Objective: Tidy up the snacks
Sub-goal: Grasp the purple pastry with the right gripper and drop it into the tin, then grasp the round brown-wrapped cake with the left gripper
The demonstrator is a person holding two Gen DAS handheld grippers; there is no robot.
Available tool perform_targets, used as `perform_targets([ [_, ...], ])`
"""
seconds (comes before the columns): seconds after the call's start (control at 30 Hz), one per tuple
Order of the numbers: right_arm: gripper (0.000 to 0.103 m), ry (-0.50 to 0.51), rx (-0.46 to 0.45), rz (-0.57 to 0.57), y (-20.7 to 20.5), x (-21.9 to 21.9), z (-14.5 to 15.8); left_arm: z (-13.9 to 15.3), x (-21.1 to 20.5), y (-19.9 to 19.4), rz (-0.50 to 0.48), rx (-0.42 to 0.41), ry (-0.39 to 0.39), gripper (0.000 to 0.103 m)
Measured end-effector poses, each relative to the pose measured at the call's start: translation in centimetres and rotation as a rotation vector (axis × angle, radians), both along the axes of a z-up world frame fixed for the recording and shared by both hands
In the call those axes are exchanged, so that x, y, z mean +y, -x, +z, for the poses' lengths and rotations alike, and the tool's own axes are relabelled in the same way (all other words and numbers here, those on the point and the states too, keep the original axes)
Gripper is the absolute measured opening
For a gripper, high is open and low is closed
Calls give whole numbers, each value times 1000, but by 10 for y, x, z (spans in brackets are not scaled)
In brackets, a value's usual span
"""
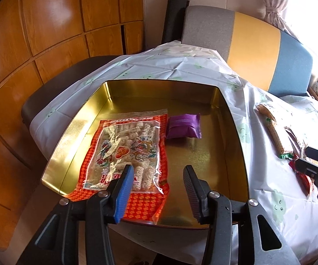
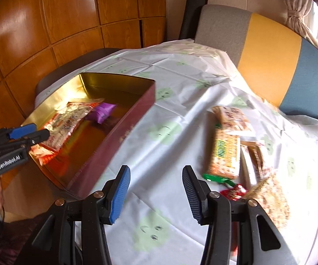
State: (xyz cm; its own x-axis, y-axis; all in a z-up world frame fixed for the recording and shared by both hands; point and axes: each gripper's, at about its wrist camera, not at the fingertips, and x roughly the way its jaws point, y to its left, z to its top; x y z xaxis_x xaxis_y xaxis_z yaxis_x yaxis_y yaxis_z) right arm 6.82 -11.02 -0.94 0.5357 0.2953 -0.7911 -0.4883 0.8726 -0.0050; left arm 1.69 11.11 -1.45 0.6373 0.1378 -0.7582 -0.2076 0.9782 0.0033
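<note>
A gold-lined tin box (image 1: 234, 119) sits on the table; its maroon outer wall (image 2: 123, 130) shows in the right wrist view. Inside lie a large red-and-clear bag of puffed rice sticks (image 1: 128, 152) and a small purple packet (image 1: 183, 125). My left gripper (image 1: 159, 183) is open and empty, hovering over the box's near edge above the red bag. My right gripper (image 2: 156, 190) is open and empty over the tablecloth, left of a pile of loose snacks: an orange cracker pack (image 2: 226, 152), a brown bar (image 2: 255, 159), a small red candy (image 2: 234, 193) and a grainy bar (image 2: 271, 198).
A white tablecloth with green faces (image 2: 170, 101) covers the table. A grey, yellow and blue chair back (image 1: 254, 44) stands behind it, with wooden cabinets (image 1: 48, 22) on the left. The left gripper (image 2: 26, 137) shows at the left edge of the right wrist view.
</note>
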Motion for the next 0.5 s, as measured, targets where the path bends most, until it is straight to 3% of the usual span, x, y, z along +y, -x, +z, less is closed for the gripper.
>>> perform_targets([
  [0.17,58,32,-18,-43,-1,-40,6,4,-16,-3,-39,0,-13,48],
  [0.5,59,98,-51,-211,-15,-138,10,6,-43,-7,-96,13,-43,49],
])
